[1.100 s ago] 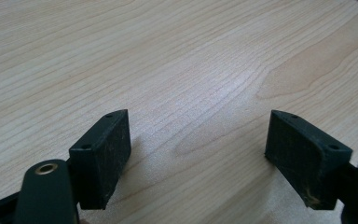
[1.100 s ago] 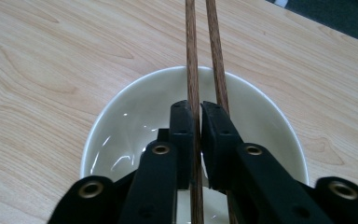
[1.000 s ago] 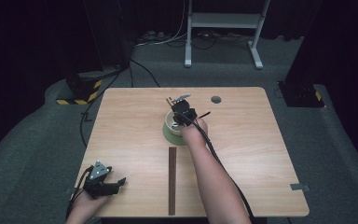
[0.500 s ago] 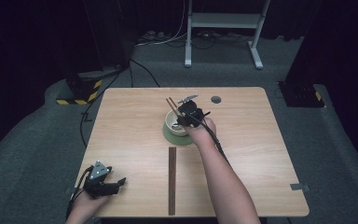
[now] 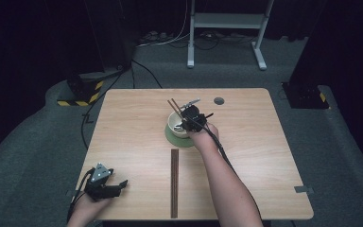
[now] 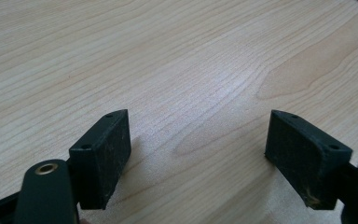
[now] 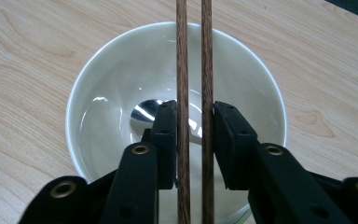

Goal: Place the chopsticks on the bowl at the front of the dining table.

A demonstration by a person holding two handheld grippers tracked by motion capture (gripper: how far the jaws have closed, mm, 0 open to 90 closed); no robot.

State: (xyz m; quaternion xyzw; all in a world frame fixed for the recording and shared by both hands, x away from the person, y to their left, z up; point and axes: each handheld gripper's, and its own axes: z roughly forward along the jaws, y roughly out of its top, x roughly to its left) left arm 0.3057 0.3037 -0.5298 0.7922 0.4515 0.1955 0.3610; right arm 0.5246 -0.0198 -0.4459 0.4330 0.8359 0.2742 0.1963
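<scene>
A white bowl (image 5: 176, 126) stands on a green mat (image 5: 172, 140) at the table's middle, with a metal spoon (image 7: 144, 112) lying inside it. My right gripper (image 5: 191, 119) hovers over the bowl, shut on a pair of brown chopsticks (image 7: 182, 56). The chopsticks (image 5: 173, 105) stick out past the bowl's far rim, and both sticks run side by side between the jaws of the right gripper (image 7: 195, 140). At the front left corner my left gripper (image 5: 108, 183) rests low on the wood. The left gripper (image 6: 198, 144) is open with nothing between its pads.
A long dark brown strip (image 5: 174, 182), seemingly a second pair of chopsticks, lies lengthwise on the table (image 5: 264, 156) in front of the bowl. The spoon's handle (image 5: 191, 101) pokes out toward the back. A round hole (image 5: 219, 100) sits near the far edge.
My right gripper has shifted a little to the right over the bowl, and the chopsticks in it now show past the bowl's far rim. The left gripper has stayed put.
</scene>
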